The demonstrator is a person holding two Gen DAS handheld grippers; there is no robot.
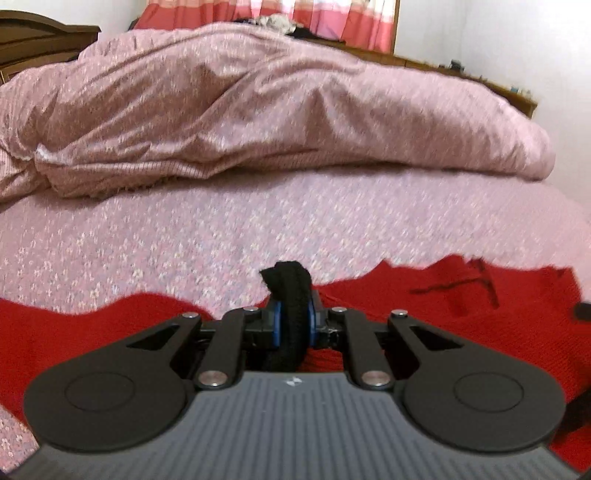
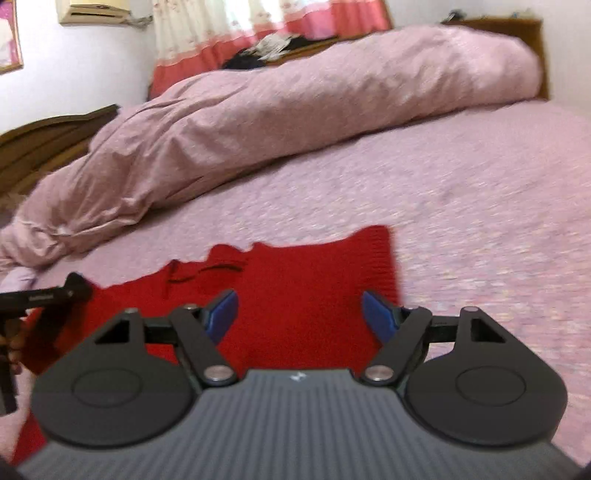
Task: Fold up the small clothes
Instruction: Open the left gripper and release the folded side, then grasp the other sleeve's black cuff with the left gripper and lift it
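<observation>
A red knitted garment (image 1: 461, 306) lies on the pink bedspread; it also shows in the right wrist view (image 2: 295, 295), with a dark thread mark on it. My left gripper (image 1: 293, 321) is shut on a thick black fabric edge (image 1: 288, 291) that seems to be the garment's trim. It holds it just above the red cloth. My right gripper (image 2: 299, 314) is open and empty, low over the red garment near its right side. The left gripper (image 2: 55, 295) shows at the garment's left edge in the right wrist view.
A bunched pink duvet (image 1: 258, 110) lies across the bed behind the garment, also in the right wrist view (image 2: 295, 110). Pink bedspread (image 2: 480, 221) spreads to the right. A wooden headboard (image 1: 33, 37) and red curtains (image 1: 332, 18) stand at the back.
</observation>
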